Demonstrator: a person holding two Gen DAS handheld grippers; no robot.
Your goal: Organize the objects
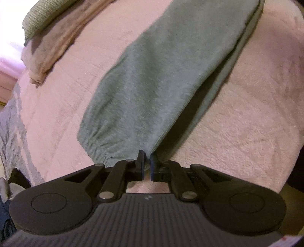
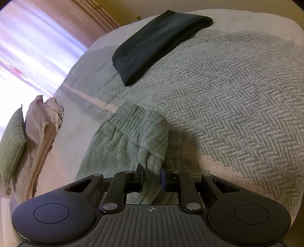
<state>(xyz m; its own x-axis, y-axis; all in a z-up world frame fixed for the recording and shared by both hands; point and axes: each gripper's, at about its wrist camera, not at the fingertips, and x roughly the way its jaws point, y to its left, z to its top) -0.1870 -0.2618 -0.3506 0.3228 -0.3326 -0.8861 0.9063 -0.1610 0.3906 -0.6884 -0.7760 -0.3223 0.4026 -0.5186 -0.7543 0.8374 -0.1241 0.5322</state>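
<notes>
A pair of green sweatpants (image 1: 152, 85) stretches over a pink bedspread (image 1: 247, 123). My left gripper (image 1: 147, 157) is shut on the elastic ankle cuff end of the leg and holds it lifted off the bed. In the right wrist view my right gripper (image 2: 152, 171) is shut on the bunched elastic waistband end of the same green sweatpants (image 2: 133, 136), held above a grey herringbone blanket (image 2: 228, 85). The fabric fills the gap between both pairs of pads.
A folded dark green garment (image 2: 157, 45) lies further back on the blanket. A beige garment (image 1: 57, 41) and a green ribbed cushion (image 1: 43, 17) lie at the bed's left side, also seen in the right wrist view (image 2: 41, 129). A bright curtain (image 2: 28, 47) hangs beyond.
</notes>
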